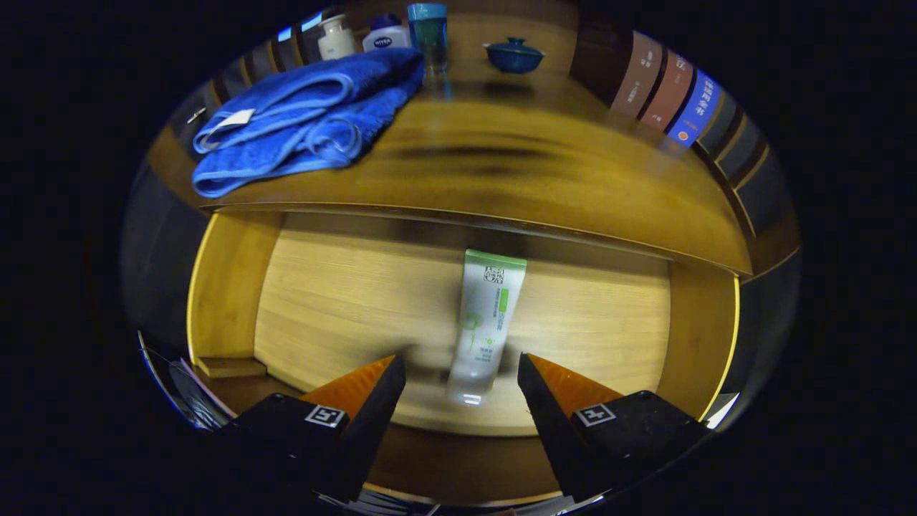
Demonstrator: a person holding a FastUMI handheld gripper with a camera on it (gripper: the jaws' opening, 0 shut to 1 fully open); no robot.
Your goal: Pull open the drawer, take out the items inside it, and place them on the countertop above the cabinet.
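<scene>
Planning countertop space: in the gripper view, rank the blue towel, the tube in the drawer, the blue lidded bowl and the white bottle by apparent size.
1. blue towel, by far the largest.
2. tube, lying between the open gripper fingers; nearness inflates it.
3. blue lidded bowl and white bottle: alike, both far back, so unranked.

Wooden cabinet under dim warm light, books lined along its far right side.

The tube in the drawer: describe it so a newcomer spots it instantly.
Below the countertop, the drawer stands open. On its floor lies the tube, white with a green end, its near end between the open tongs. It is the drawer's sole loose item.
</scene>
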